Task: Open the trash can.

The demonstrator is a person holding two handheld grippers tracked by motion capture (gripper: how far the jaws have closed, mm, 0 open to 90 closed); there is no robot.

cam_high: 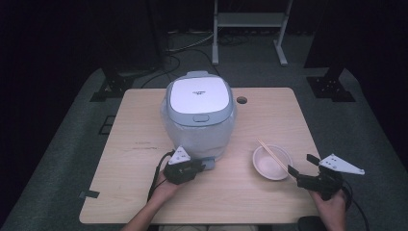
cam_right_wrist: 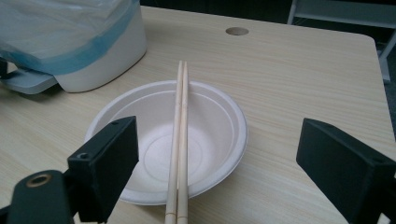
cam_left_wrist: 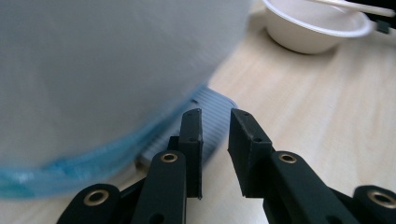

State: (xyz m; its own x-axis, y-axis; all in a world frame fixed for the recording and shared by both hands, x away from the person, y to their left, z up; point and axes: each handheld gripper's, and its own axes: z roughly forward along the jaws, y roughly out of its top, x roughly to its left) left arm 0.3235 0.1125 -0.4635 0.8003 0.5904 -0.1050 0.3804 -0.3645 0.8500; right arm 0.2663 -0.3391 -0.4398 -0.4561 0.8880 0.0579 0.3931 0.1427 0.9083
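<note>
On the wooden counter [cam_high: 144, 159], the left tool [cam_left_wrist: 215, 140], narrowly open, approaches the white rice cooker's [cam_high: 199, 115] grey tab [cam_left_wrist: 212, 105]; the wide right tool [cam_right_wrist: 224, 163] probably next closes on the wooden chopsticks [cam_right_wrist: 180, 135].

Overhead light, even on the table [cam_high: 269, 202]; room beyond its far edge falls to near black. Soft short shadows under the cooker [cam_high: 198, 115] and bowl [cam_high: 272, 162], mild sheen on the cooker lid, no hard glare. High view is low-res, slightly soft. Left gripper view: cooker wall [cam_left_wrist: 107, 60] smeared and blurred, jaws sharp, bowl [cam_left_wrist: 317, 28] soft. Right gripper view: chopsticks [cam_right_wrist: 180, 140] and bowl crisp, jaws slightly soft.
</note>
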